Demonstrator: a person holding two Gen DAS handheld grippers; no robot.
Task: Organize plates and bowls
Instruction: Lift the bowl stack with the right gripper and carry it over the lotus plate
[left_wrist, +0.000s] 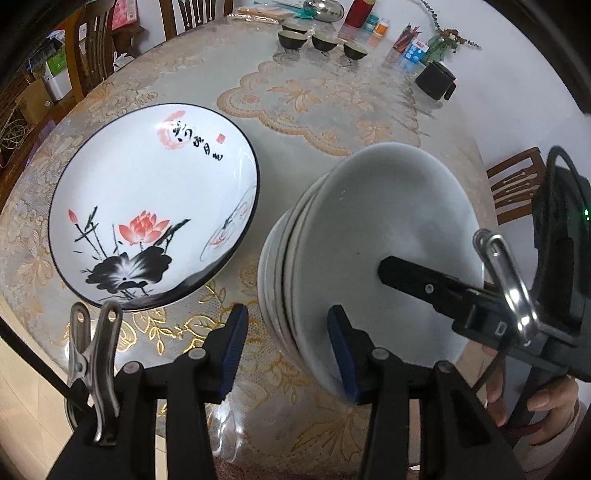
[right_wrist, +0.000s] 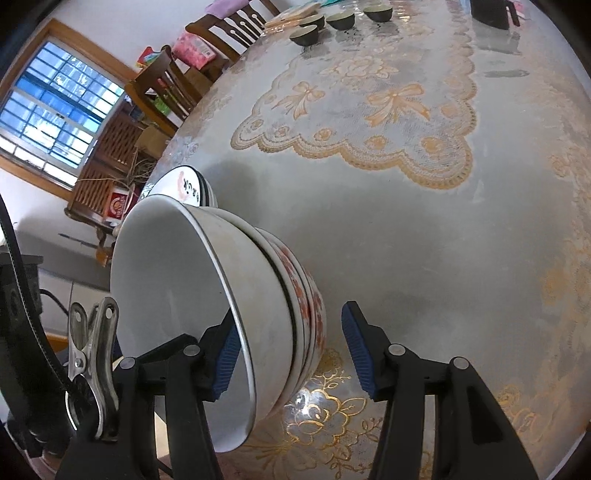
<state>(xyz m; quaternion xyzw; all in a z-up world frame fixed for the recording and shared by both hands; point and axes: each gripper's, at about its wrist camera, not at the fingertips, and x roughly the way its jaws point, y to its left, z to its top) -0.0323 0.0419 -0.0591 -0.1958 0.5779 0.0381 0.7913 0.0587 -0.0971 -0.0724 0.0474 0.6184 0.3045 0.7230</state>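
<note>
A white plate with a red lotus painting lies on the lace-covered table. Right of it stands a stack of several white bowls, with red pattern on the lower ones. My left gripper is open, its jaws straddling the near rim of the stack. My right gripper is open too, its left finger inside the top bowl and its right finger outside the stack; it shows in the left wrist view reaching over the top bowl. The lotus plate peeks out behind the stack.
Several small dark cups stand at the far side of the table, with a black mug, cans and pens beyond. Wooden chairs ring the table. The table edge runs close beneath both grippers.
</note>
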